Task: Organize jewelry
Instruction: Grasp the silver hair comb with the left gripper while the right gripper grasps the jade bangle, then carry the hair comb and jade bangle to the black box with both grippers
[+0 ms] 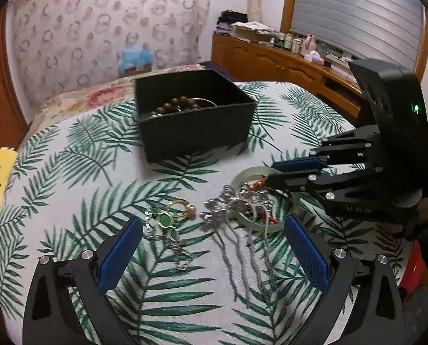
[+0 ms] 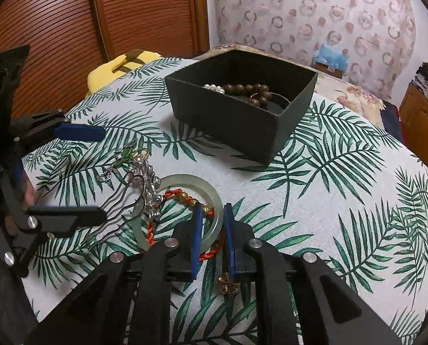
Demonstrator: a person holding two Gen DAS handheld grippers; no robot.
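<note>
Right claw (image 2: 212, 215) narrow, not shut, straddling near rim of bangle (image 2: 214, 198) and red cord (image 2: 211, 254); pads not visibly pressing. Bangle flat on bed, box (image 2: 260, 132) beyond it. Left claw (image 1: 214, 227) wide open, empty, over hair comb (image 1: 242, 247). Right nearer bangle.

Black box (image 2: 242, 120), pale green bangle (image 2: 214, 195), green leaf-print cloth (image 2: 343, 201)

The black box (image 1: 195, 128) hides most of its contents behind its near wall, the wooden bead bracelet (image 2: 250, 90) showing only as an arc, while at six o'clock in the right wrist view the right gripper (image 2: 212, 210) covers part of the jade bangle (image 2: 214, 198) and red cord (image 2: 211, 251).
</note>
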